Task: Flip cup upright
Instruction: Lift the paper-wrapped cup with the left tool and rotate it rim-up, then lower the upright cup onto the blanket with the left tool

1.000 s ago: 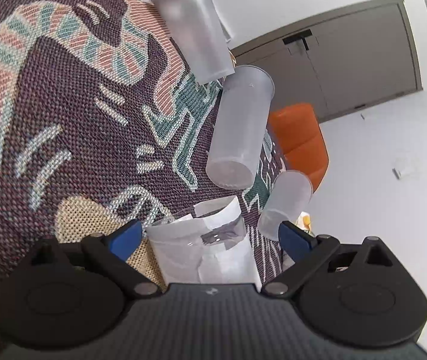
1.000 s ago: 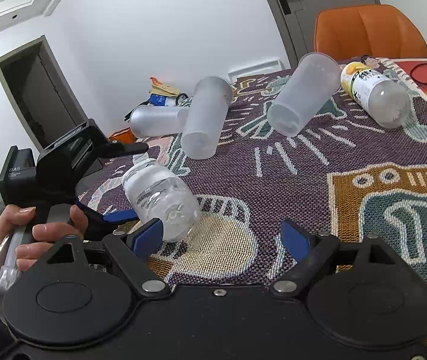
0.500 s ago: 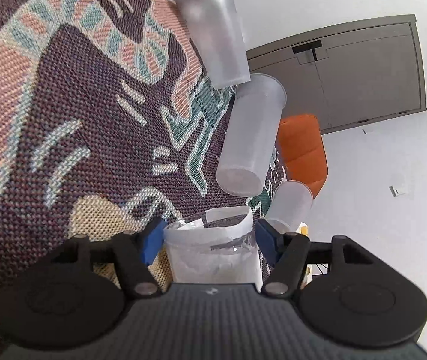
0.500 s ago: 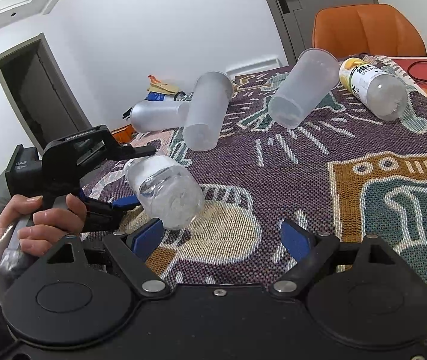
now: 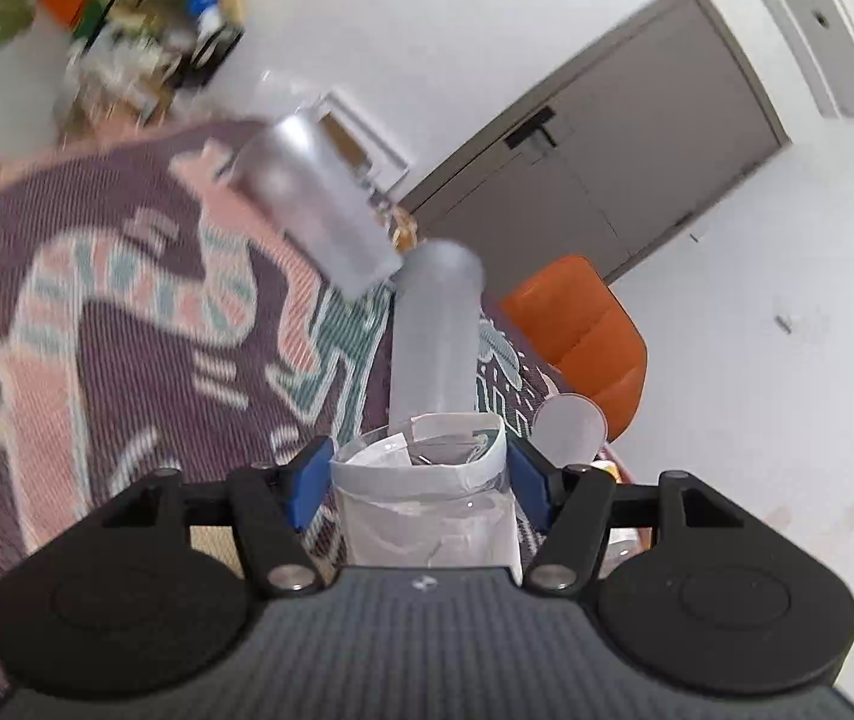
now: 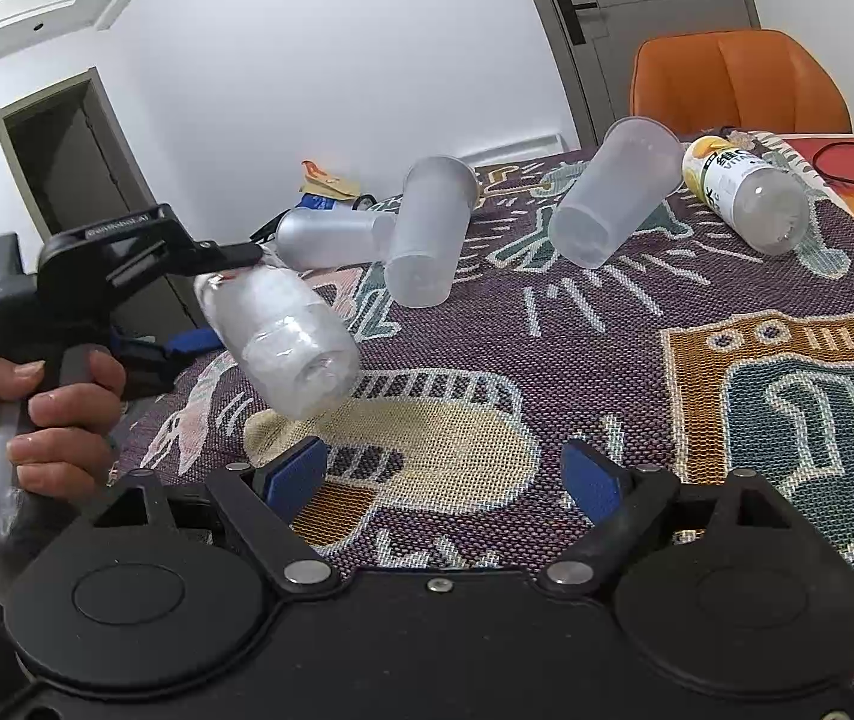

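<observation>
At frame left, the left gripper (image 6: 220, 300) is clenching a clear cup (image 6: 283, 342), tilted above the cloth (image 6: 577, 360); the right gripper (image 6: 445, 474) is gaping, empty.

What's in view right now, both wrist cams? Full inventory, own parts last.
Held cup: 1, clear with white paper, off the cloth, tilted, between the left jaws.
Frosted cups: 3, translucent, lying on their sides on the cloth; the others at and.
Bottle: 1, clear with yellow and white label, on its side at the far right of the cloth.
Woven cloth: 1, purple with teal, pink and tan pattern, covers the table.
Chair: 1, orange, behind the table.
Door: 1, grey, back wall.
Clutter: count unclear, mixed colours, beyond the cloth's far edge.
Left gripper: 1, black with blue pads, shut on the held cup.
Left hand: 1, on the gripper handle.
Right gripper: 1, black with blue pads, open, holding nothing.
</observation>
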A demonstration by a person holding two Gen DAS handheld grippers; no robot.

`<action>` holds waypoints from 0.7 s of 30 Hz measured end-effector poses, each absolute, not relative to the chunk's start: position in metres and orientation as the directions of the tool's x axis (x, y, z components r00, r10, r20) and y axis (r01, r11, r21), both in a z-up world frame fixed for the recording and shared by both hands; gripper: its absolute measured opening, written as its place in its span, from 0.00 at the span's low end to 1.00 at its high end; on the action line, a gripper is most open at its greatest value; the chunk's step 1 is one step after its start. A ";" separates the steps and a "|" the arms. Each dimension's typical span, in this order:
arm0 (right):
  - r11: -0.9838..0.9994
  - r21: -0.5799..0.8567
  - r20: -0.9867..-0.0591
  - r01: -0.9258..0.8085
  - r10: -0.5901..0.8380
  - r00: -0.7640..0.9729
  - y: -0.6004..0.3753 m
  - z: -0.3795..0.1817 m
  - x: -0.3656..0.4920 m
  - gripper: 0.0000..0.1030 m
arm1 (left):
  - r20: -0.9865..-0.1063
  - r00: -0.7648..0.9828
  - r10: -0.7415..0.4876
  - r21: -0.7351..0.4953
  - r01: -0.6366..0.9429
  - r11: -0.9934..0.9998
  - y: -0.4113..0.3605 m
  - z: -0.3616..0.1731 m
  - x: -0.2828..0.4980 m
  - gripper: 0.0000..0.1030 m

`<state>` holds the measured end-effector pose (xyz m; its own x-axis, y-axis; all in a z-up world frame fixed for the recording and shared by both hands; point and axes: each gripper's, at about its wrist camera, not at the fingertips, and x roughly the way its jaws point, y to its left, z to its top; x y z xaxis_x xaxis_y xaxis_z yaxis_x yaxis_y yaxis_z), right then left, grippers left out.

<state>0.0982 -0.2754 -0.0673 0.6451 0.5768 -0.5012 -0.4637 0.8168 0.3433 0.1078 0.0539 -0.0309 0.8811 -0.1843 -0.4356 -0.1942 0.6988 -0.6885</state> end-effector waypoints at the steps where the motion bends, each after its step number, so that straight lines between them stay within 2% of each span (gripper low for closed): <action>1: 0.818 0.344 -0.500 -0.461 0.575 0.648 -0.276 -0.068 0.098 0.84 | -0.434 0.883 -0.176 -0.667 -0.184 0.722 0.051 -0.027 0.107 0.60; 9: 0.822 0.348 -0.496 -0.450 0.569 0.655 -0.279 -0.072 0.097 0.84 | -0.393 0.914 -0.100 -0.458 -0.100 0.883 0.014 -0.008 0.104 0.60; 17: 0.832 0.356 -0.498 -0.426 0.554 0.667 -0.285 -0.078 0.098 0.84 | -0.316 0.948 -0.018 -0.243 -0.062 0.968 -0.025 -0.010 0.106 0.60; 21: 0.836 0.359 -0.498 -0.415 0.548 0.672 -0.288 -0.081 0.100 0.84 | -0.297 0.955 -0.016 -0.159 -0.033 0.987 -0.043 -0.015 0.106 0.60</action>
